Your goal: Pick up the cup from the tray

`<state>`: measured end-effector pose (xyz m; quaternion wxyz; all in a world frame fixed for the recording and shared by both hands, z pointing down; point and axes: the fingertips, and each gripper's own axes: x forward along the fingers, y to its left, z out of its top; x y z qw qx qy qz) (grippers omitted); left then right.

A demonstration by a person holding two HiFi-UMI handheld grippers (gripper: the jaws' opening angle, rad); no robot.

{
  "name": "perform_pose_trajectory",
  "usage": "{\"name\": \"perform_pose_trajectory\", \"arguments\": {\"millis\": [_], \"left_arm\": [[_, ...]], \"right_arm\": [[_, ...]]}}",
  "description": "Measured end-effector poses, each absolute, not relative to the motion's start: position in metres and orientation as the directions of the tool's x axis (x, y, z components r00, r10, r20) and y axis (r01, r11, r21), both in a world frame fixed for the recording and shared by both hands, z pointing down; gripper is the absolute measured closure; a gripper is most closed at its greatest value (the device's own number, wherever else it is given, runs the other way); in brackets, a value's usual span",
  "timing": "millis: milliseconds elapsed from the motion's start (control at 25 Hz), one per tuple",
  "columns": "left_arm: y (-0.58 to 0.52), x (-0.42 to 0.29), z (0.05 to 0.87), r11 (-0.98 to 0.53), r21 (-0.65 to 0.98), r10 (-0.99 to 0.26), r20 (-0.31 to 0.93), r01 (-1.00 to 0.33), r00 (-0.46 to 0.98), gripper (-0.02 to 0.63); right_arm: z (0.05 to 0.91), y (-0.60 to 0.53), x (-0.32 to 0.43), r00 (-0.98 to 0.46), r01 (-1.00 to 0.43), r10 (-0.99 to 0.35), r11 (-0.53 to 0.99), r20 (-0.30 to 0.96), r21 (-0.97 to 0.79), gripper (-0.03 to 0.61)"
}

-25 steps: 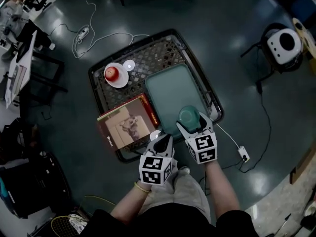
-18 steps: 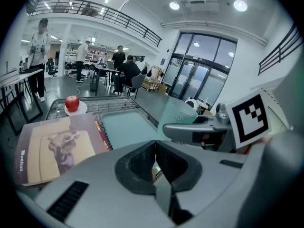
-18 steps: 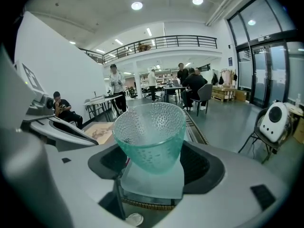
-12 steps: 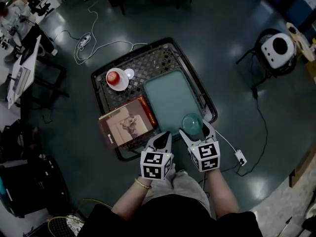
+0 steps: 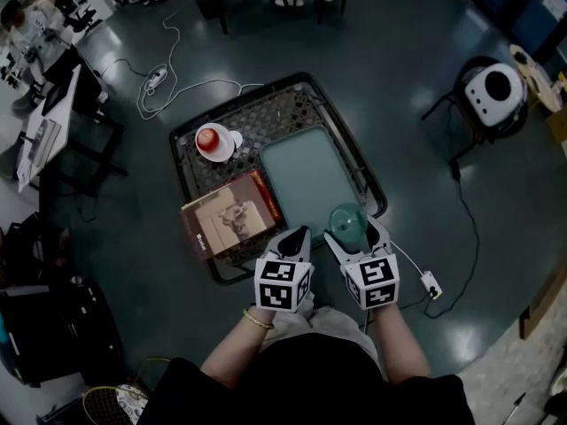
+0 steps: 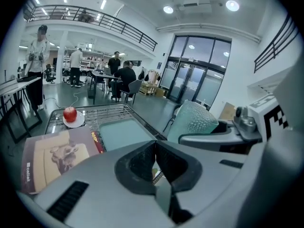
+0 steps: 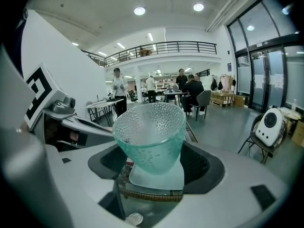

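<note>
Your right gripper (image 7: 153,164) is clamped on the cup (image 7: 149,129), a flared, translucent green vessel with a dimpled surface. Both dark padded jaws press its lower walls, and its base is hard to make out. In the lower middle of the head view, the cup is at the near right corner of the smooth, pale green tray (image 5: 306,166); contact cannot be judged. Your left gripper (image 6: 154,158) has its jaws closed together, holding nothing.
</note>
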<state>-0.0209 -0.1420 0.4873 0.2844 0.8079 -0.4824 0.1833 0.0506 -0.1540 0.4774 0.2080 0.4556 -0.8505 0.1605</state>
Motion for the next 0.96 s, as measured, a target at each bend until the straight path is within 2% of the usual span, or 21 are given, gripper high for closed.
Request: {"name": "perform_pose_trajectory", "arguments": {"millis": [960], "left_arm": [[-0.139,-0.023,0.477,-0.373,0.276,-0.692,0.553,-0.886,0.463,0.604]], "right_arm": [[0.474,-0.140,0.043,-0.514,-0.829,-0.698,0.554,0.499,-0.079,0.230]]}}
